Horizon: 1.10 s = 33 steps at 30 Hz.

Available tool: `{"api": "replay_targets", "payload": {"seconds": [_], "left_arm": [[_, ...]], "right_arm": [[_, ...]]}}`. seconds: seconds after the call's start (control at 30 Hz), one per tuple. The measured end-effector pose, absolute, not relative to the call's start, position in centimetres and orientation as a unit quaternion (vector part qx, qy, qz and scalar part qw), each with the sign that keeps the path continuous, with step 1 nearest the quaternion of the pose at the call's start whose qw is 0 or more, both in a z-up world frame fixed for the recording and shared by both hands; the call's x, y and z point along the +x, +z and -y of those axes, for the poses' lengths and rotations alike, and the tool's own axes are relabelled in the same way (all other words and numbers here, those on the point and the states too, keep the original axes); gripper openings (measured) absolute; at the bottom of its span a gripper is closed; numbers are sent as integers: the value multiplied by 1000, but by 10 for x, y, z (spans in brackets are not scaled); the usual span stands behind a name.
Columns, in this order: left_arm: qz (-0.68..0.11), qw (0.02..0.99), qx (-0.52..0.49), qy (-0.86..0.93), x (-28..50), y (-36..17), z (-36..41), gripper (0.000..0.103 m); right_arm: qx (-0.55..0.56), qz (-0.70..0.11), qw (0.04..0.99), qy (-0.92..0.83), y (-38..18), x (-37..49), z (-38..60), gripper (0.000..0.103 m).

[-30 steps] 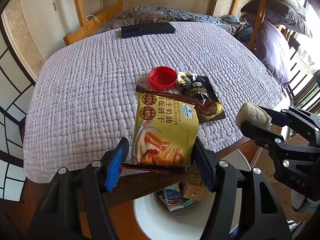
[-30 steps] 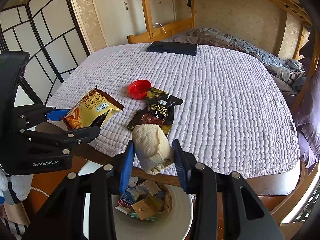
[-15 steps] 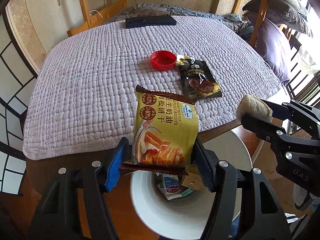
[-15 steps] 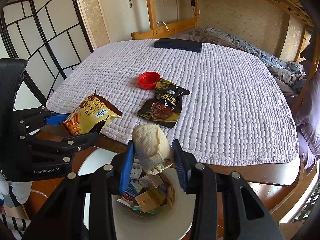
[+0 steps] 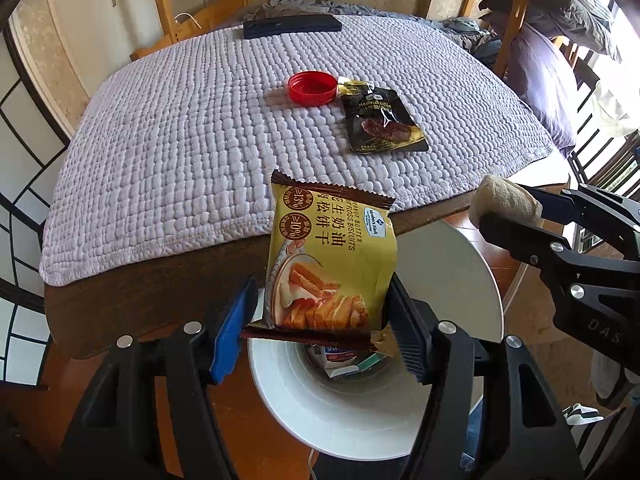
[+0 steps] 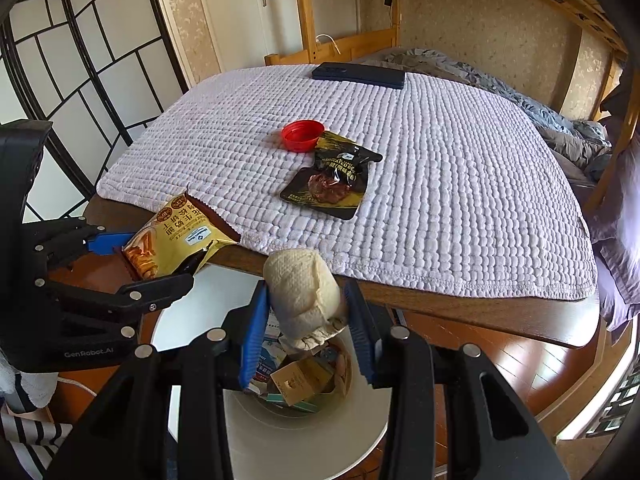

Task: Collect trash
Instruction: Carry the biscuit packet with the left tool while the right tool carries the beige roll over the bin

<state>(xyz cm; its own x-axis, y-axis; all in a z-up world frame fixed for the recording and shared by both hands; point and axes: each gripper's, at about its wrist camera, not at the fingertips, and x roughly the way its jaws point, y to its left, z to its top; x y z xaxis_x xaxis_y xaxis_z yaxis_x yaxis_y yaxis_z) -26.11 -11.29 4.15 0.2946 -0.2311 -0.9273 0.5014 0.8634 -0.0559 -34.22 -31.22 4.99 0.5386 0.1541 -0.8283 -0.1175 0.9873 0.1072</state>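
I was at the dropping step, with both pieces of trash carried off the table and over the white bin (image 5: 452, 280) on the floor. My left gripper (image 5: 320, 320) was clamped on the yellow biscuit packet (image 5: 332, 256), pinching its lower end so the packet stood up between the jaws, directly above the bin's mouth. My right gripper (image 6: 306, 312) was clenched on a crumpled paper towel wad (image 6: 304, 292), which also hung over the opening, where boxes and wrappers already lay inside.

The next move, as I judged it, called only for letting the jaws go, perhaps after a small dip toward the mouth, since the packet was light and could flutter onto the rim or the floor.

Two things were left on the quilted cloth (image 6: 460, 184): the red bottle cap (image 6: 302, 135) and, just beside and touching it, the black-and-gold snack pouch (image 6: 332, 178). Both lay well apart from my grippers, near the table's middle. A dark flat case (image 6: 358, 75) sat at the far edge; I could not tell whether it was trash.
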Motion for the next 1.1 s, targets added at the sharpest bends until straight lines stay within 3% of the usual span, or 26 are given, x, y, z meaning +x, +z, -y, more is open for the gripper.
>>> {"api": "replay_targets", "payload": {"seconds": [1.1], "left_arm": [[-577,772,131,-231,-292,15,117,65]], "right_arm": [[9,-504,859,92,25,-361,302,38]]}}
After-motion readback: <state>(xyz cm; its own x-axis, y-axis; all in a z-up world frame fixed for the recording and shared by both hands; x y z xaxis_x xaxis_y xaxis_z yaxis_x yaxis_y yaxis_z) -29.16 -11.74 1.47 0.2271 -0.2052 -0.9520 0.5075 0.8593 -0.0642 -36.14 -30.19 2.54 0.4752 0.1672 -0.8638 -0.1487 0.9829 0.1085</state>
